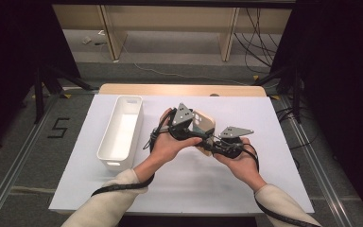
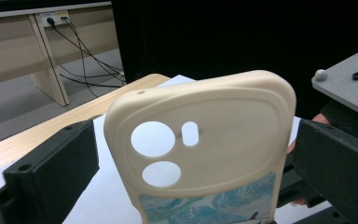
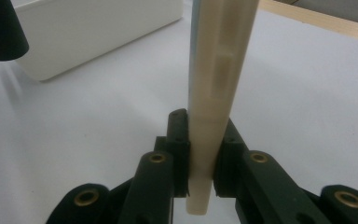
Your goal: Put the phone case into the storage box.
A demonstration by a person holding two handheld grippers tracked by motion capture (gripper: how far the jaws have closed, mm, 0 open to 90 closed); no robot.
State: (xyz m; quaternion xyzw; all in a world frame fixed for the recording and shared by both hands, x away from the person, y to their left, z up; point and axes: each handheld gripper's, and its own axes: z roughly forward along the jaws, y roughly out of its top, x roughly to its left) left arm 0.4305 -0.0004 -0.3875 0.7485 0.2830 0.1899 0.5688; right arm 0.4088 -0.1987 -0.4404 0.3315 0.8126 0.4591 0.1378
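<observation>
A cream phone case [image 1: 203, 124] with camera cut-outs and a blue wave print is held up over the middle of the table between both hands. My right gripper [image 3: 204, 154] is shut on the case's thin lower edge [image 3: 219, 70], which stands upright between its pads. My left gripper [image 2: 193, 158] straddles the upper end of the case [image 2: 223, 121]. Its jaws stand wide on either side, with a sliver of table showing at the left one. In the high view the left gripper [image 1: 189, 130] sits just left of the right gripper [image 1: 213, 146].
A long white bin [image 1: 121, 132] lies empty on the left part of the white table cover [image 1: 194, 184], and its wall [image 3: 88, 32] shows behind the case. Cables trail from both grippers off the near edge. Wooden desk legs and wires stand beyond the table.
</observation>
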